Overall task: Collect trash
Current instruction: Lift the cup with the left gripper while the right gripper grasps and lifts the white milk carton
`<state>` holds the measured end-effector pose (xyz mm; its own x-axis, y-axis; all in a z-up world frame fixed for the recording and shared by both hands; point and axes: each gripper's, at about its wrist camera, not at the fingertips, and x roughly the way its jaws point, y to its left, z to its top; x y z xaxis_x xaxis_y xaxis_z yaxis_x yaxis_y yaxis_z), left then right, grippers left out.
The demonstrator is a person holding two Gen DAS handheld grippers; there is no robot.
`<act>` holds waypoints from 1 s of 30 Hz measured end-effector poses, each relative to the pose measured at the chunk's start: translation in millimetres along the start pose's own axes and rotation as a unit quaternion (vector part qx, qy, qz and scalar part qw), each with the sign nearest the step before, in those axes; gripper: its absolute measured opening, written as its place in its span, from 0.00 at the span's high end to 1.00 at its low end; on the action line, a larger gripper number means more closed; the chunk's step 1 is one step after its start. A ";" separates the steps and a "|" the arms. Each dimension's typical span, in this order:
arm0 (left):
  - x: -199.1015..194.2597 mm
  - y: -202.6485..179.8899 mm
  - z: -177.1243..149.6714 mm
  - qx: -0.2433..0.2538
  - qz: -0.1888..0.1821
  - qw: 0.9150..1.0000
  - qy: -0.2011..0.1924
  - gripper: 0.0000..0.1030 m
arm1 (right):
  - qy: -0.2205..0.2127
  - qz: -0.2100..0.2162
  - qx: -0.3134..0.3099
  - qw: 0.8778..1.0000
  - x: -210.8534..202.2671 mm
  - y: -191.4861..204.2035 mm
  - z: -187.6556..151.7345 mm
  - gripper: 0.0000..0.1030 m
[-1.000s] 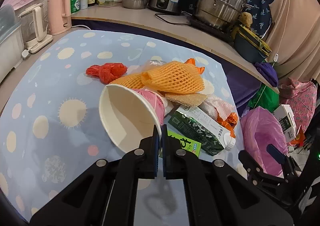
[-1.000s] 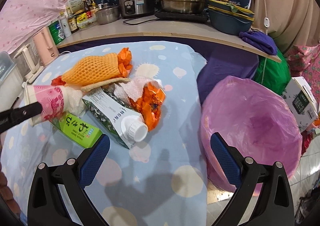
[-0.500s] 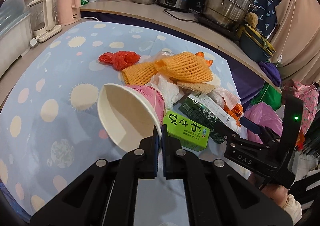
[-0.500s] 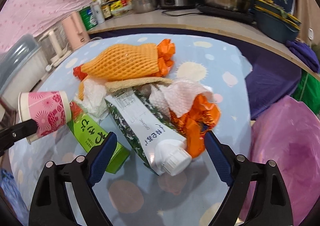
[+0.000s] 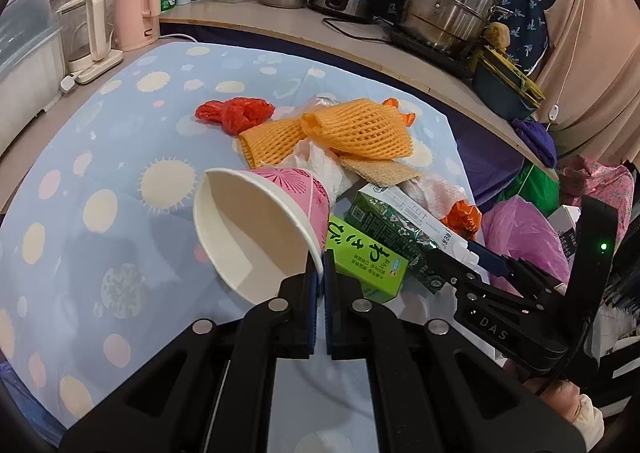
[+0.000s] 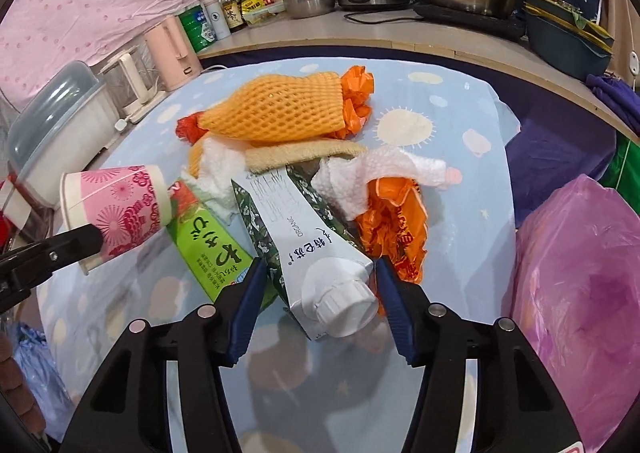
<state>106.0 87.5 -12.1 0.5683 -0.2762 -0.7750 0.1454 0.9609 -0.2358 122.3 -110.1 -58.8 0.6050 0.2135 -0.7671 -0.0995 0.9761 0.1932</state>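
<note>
Two views are given. Left wrist view: the left hand-held gripper (image 5: 319,273) is clamped on the rim of a pink paper cup (image 5: 260,229), held tilted above the blue-clothed surface (image 5: 120,173), beside a green box (image 5: 366,259).

Right wrist view: the right hand-held gripper (image 6: 318,287) is spread around the capped end of a milk carton (image 6: 304,241), its pads (image 6: 250,303) not seen pressing. The carton lies near the right edge of the surface, beside a pink bin bag (image 6: 580,293).
</note>
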 end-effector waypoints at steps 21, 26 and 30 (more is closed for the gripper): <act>-31.8 -23.1 -50.3 0.029 -0.009 0.999 0.012 0.98 | 0.014 0.041 0.025 0.999 -59.8 14.9 -75.3 0.39; -36.3 -19.7 -53.1 0.024 -0.003 1.000 0.008 0.98 | -0.003 0.065 0.004 0.998 -55.8 21.0 -57.2 0.39; -37.1 -16.2 -56.5 0.019 0.001 1.000 0.011 0.98 | 0.012 0.062 -0.006 0.998 -36.4 23.7 -54.1 0.38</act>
<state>36.8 81.0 -12.7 0.5508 -0.2739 -0.7884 0.1749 0.9615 -0.2118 55.2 -92.6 -59.4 0.5677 0.3333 -0.7527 -0.1815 0.9426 0.2804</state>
